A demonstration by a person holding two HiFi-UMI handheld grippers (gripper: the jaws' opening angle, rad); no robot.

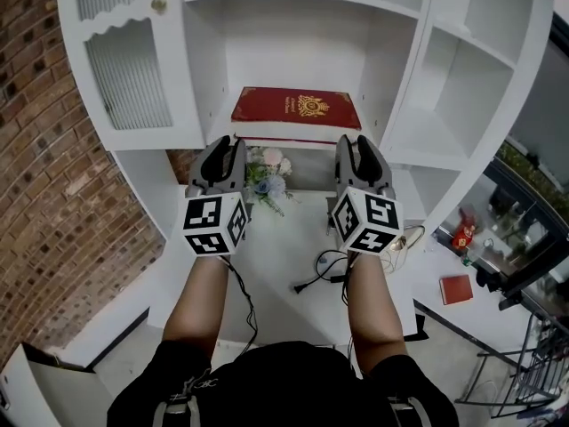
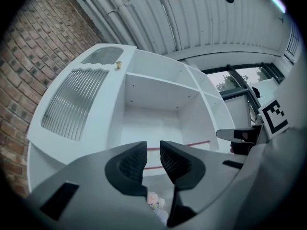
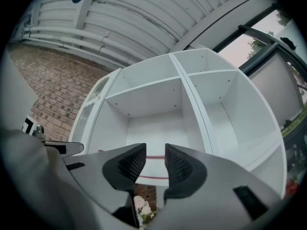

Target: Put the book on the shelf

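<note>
A dark red book [image 1: 296, 107] with a gold crest lies flat on the middle shelf of the white shelf unit [image 1: 293, 47]. Both grippers hang side by side just in front of and below that shelf. My left gripper [image 1: 222, 146] is open, its jaws standing a narrow gap apart with nothing between them. My right gripper [image 1: 360, 144] is open too, and empty. In the left gripper view the gripper [image 2: 152, 159] points at the shelf, and the book's red edge [image 2: 194, 143] shows beyond it. The right gripper [image 3: 155, 162] faces the same compartment and the book [image 3: 149, 178].
A small bunch of flowers [image 1: 267, 178] stands on the white ledge [image 1: 276, 247] under the shelf, between the grippers. A black cable [image 1: 324, 269] lies on that ledge. A ribbed cabinet door [image 1: 129, 69] is at the left, a brick wall [image 1: 44, 149] beyond. A small red book [image 1: 456, 288] lies lower right.
</note>
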